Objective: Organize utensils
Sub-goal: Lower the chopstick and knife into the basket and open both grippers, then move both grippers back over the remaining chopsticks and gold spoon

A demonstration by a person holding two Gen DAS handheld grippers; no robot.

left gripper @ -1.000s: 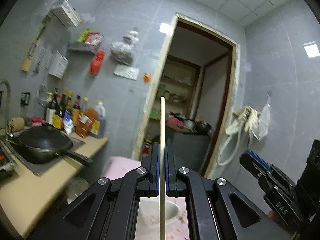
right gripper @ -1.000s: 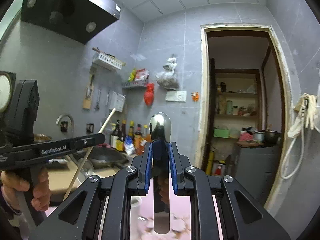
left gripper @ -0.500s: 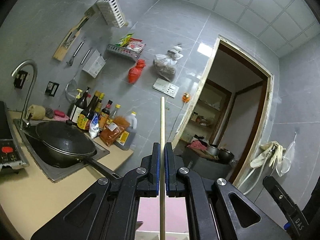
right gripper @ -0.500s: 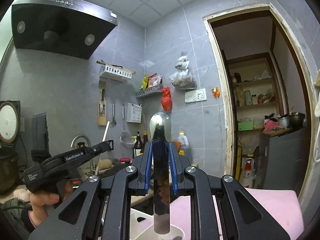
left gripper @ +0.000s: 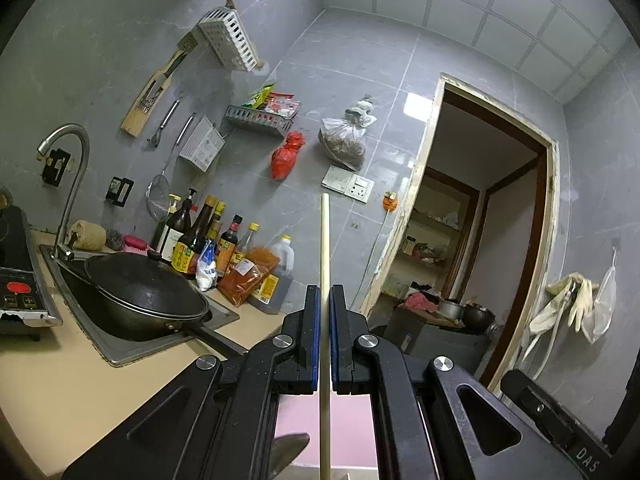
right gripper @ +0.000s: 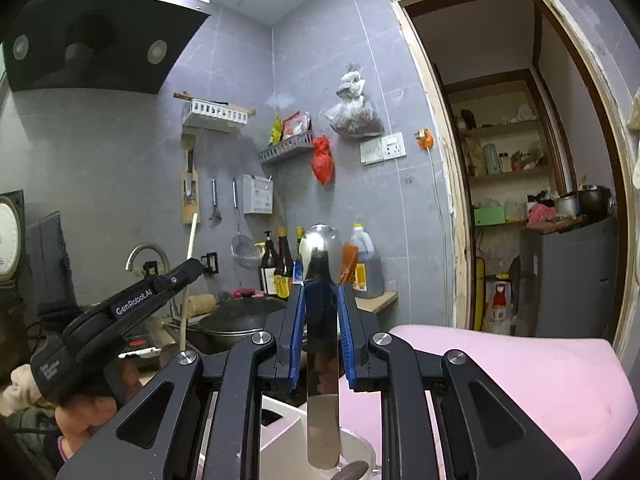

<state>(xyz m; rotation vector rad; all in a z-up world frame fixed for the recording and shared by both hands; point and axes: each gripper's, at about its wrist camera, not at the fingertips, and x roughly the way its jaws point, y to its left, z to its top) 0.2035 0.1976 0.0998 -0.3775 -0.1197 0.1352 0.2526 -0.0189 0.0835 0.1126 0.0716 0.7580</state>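
My left gripper (left gripper: 325,292) is shut on a pale wooden chopstick (left gripper: 325,240) that stands upright between its blue pads, with its lower end running out of the bottom of the view. My right gripper (right gripper: 322,288) is shut on a shiny metal spoon (right gripper: 320,246), bowl up. The spoon's flat handle hangs down over a white bowl (right gripper: 356,446) and a white plastic holder (right gripper: 280,432). In the right wrist view, the left gripper (right gripper: 192,268) and its chopstick (right gripper: 191,240) appear at the left, held by a hand (right gripper: 80,420).
A black wok (left gripper: 148,296) sits in the sink under a curved faucet (left gripper: 72,168). Sauce bottles (left gripper: 208,240) line the grey tiled wall. An induction cooker (left gripper: 16,292) is at the left. A pink surface (right gripper: 500,380) lies below, and an open doorway (right gripper: 520,160) is at the right.
Both views have swung: the left one turned toward the counter, where the wok looms larger; the right one now shows the pink surface and white holder below. Both grips are unchanged.
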